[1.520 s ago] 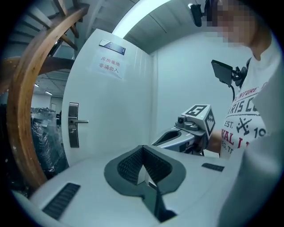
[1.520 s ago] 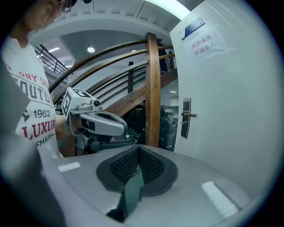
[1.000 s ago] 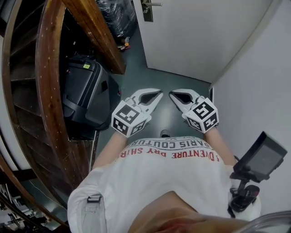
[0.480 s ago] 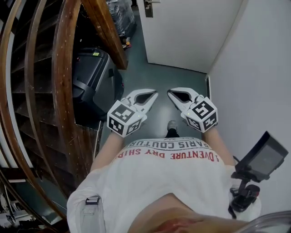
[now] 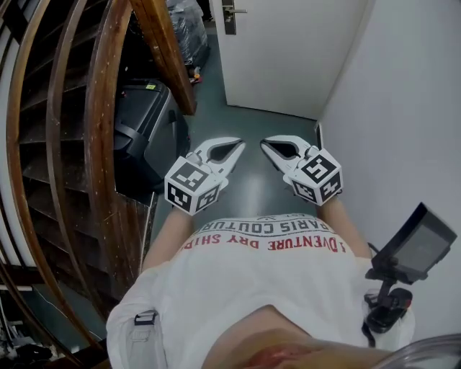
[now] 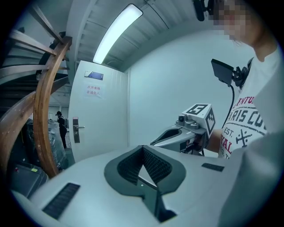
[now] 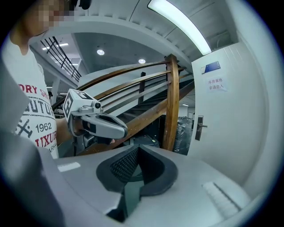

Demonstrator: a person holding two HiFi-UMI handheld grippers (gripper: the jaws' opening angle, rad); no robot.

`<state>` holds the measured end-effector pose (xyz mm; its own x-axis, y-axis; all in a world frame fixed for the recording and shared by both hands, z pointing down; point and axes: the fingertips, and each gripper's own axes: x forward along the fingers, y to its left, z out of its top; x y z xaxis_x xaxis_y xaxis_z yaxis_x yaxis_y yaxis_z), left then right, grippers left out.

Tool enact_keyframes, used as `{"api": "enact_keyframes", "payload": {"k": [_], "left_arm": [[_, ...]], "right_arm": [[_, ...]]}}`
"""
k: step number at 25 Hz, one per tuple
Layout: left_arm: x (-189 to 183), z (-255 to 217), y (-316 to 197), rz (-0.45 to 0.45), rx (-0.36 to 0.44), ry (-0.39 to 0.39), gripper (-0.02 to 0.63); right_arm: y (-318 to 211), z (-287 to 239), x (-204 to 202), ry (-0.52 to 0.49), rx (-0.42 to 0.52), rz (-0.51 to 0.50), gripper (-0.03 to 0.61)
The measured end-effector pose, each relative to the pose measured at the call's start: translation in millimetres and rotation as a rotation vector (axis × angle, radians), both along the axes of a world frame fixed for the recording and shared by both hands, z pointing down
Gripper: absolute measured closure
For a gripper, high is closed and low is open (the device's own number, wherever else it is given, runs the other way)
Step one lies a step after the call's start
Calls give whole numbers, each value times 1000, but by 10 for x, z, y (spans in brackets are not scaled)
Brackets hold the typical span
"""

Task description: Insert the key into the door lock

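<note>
The white door (image 5: 288,58) stands shut at the far end of the passage, with its metal lock plate and handle (image 5: 230,16) at the left edge. My left gripper (image 5: 238,146) and right gripper (image 5: 263,143) are held side by side in front of my chest, well short of the door, both pointing toward it. Both are shut, tips touching, with nothing between them. No key shows in any view. In the left gripper view the lock plate (image 6: 76,129) lies far ahead, with the right gripper (image 6: 184,133) beside it. The right gripper view shows the handle (image 7: 199,127) and the left gripper (image 7: 95,122).
A curved wooden stair rail (image 5: 101,144) runs along the left, and a black case (image 5: 144,119) sits under it. Plastic-wrapped goods (image 5: 184,29) stand near the door. A white wall (image 5: 403,108) closes the right side. A person (image 6: 59,126) stands far off.
The person has walked forward along the passage: the stair rail and black case have slid back in the head view. Both grippers have stayed shut, side by side, and risen slightly.
</note>
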<state>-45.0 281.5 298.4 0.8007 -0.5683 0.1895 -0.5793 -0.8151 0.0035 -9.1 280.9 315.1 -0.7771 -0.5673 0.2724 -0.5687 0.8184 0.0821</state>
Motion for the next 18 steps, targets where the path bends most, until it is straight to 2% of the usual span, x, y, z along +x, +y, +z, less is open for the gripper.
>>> {"api": "enact_keyframes", "payload": {"k": [9, 18], "left_arm": [[261, -71, 117, 21, 3, -1, 612], [312, -153, 140, 17, 1, -13, 612]], "right_arm": [[103, -13, 210, 6, -20, 4, 577], [123, -138, 232, 4, -11, -12, 577]]}}
